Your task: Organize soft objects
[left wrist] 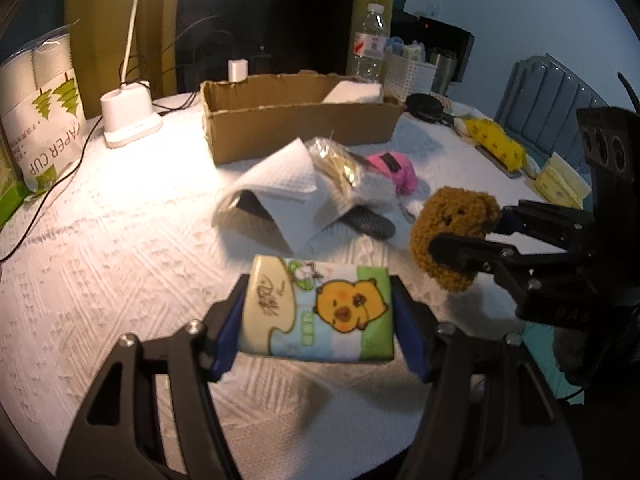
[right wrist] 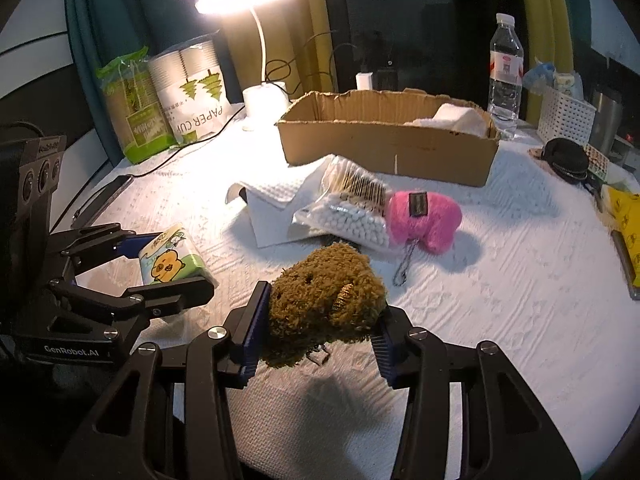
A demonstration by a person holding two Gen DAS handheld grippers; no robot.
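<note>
My left gripper [left wrist: 320,316] is shut on a tissue pack [left wrist: 320,308] printed with a yellow cartoon animal, held above the white table; the pack also shows in the right wrist view [right wrist: 170,258]. My right gripper [right wrist: 320,320] is shut on a brown fuzzy plush [right wrist: 324,292], also seen at the right of the left wrist view [left wrist: 452,236]. A pink plush keychain [right wrist: 424,220] lies mid-table beside a bag of cotton swabs [right wrist: 352,208] and a folded paper towel [right wrist: 272,200]. An open cardboard box [right wrist: 384,148] stands behind them with a white cloth [right wrist: 452,118] inside.
A lit desk lamp [right wrist: 264,96] and paper-cup packages [right wrist: 192,96] stand at the back left. A water bottle [right wrist: 506,72], a white basket [right wrist: 564,116], a black pouch [right wrist: 566,160] and yellow packs [right wrist: 628,216] are at the right. Cables run along the left.
</note>
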